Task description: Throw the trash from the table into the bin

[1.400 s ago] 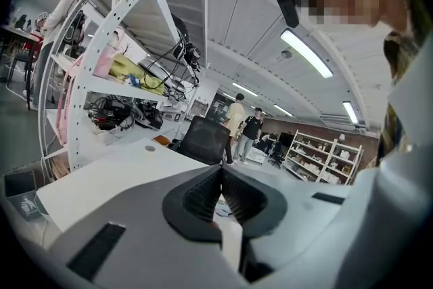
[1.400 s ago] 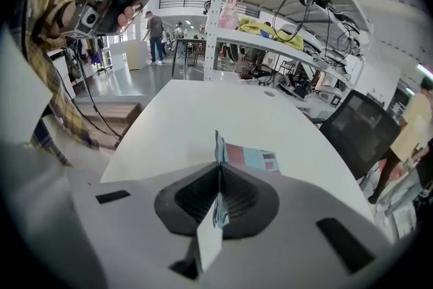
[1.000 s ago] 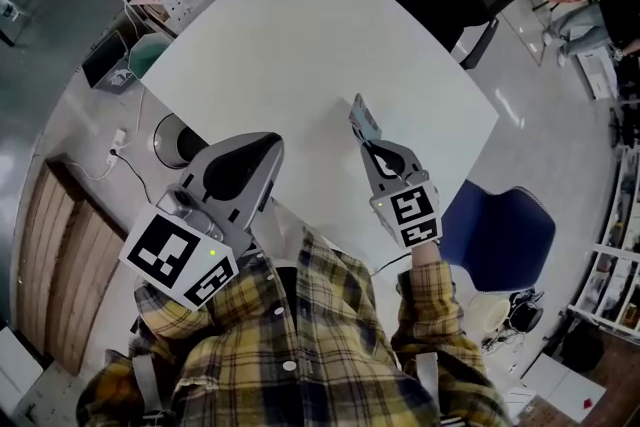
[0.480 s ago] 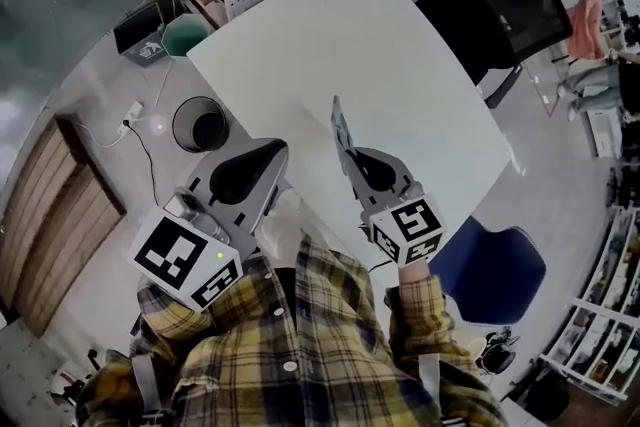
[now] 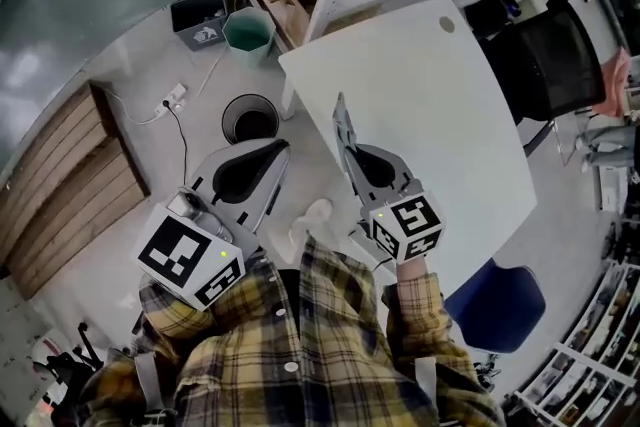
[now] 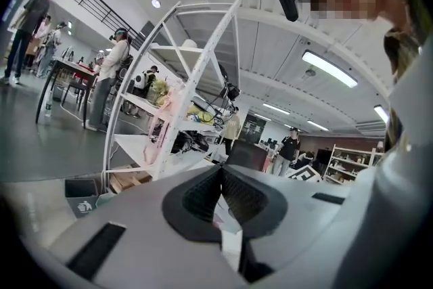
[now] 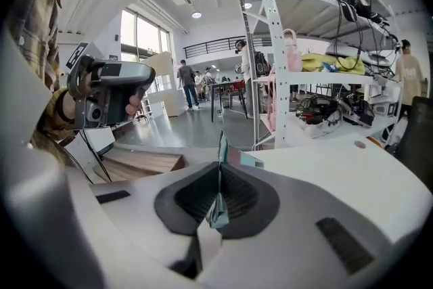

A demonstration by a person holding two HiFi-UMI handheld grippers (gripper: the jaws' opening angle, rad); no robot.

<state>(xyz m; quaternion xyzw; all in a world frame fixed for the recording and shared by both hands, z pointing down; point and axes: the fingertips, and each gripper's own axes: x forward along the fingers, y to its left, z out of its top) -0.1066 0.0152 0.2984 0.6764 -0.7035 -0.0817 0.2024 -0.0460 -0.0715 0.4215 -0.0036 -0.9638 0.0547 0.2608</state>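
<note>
Swinging off the tabletop [image 5: 430, 105], both tongs have turned toward the black floor bin [image 5: 250, 119]. Right tongs [image 5: 347, 147] pinch a flat wrapper [image 5: 340, 115], short of the bin; left tongs [image 5: 278, 147] are closed, seemingly empty. Best carry it squarely over the rim before releasing; a green bucket [image 5: 248, 30] stands just beyond.

Bright, even indoor light, long white ceiling strip lamps [image 6: 329, 69] glowing in the left gripper view, daylight through tall windows [image 7: 144, 34] in the right gripper view — large white tabletop [image 5: 440, 115] nearly shadowless, glossy grey floor [image 5: 60, 25] sheened, heavy fisheye bending, black vignetted corners
</note>
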